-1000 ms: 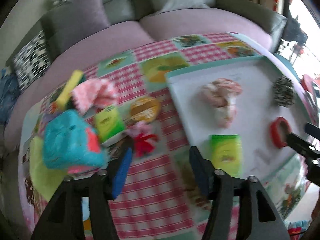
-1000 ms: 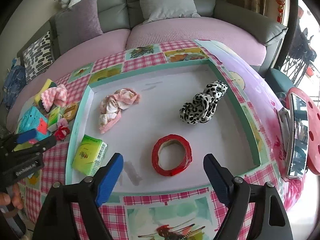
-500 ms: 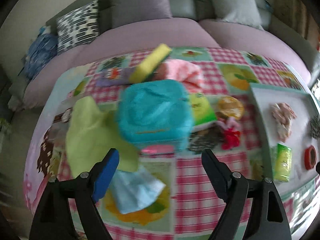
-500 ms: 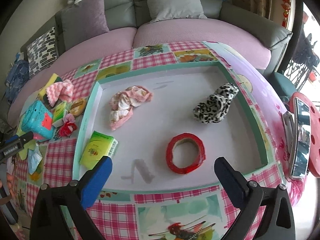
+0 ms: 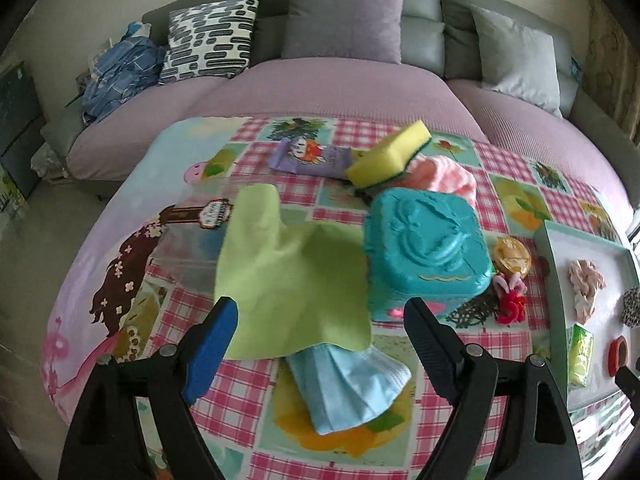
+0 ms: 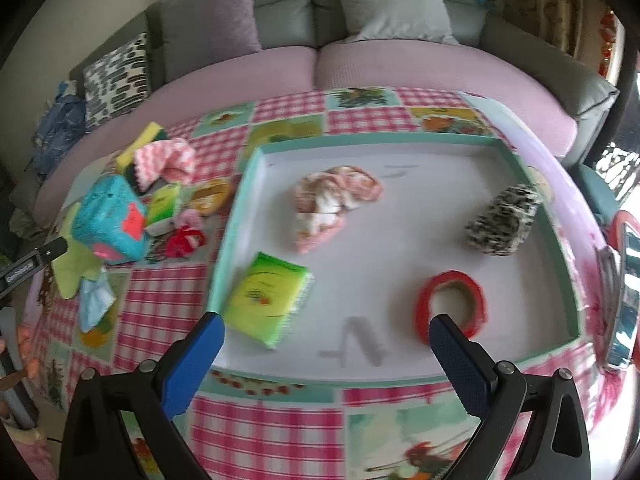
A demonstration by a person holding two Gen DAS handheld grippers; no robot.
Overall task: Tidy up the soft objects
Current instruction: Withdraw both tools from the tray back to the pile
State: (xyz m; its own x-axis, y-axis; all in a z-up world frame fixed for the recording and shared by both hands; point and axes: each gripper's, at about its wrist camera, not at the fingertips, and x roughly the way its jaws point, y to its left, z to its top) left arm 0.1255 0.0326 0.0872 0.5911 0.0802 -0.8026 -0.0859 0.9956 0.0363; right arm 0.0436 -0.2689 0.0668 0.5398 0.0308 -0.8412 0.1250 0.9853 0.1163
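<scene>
My left gripper is open and empty, just above a light green cloth with a pale blue face mask under its near edge. A teal soft cube, a yellow sponge and a pink knit cloth lie beyond. My right gripper is open and empty over the near edge of the white tray. In the tray lie a pink-white cloth, a leopard-print scrunchie, a green tissue pack and a red tape roll.
A checked tablecloth covers the table. A purple tube, a gold round tin, a red hair tie and a second green pack lie left of the tray. A sofa with cushions stands behind.
My left gripper swung left from the tray edge to over the green cloth and mask. My right gripper drew back slightly and shifted left along the tray's near edge.
</scene>
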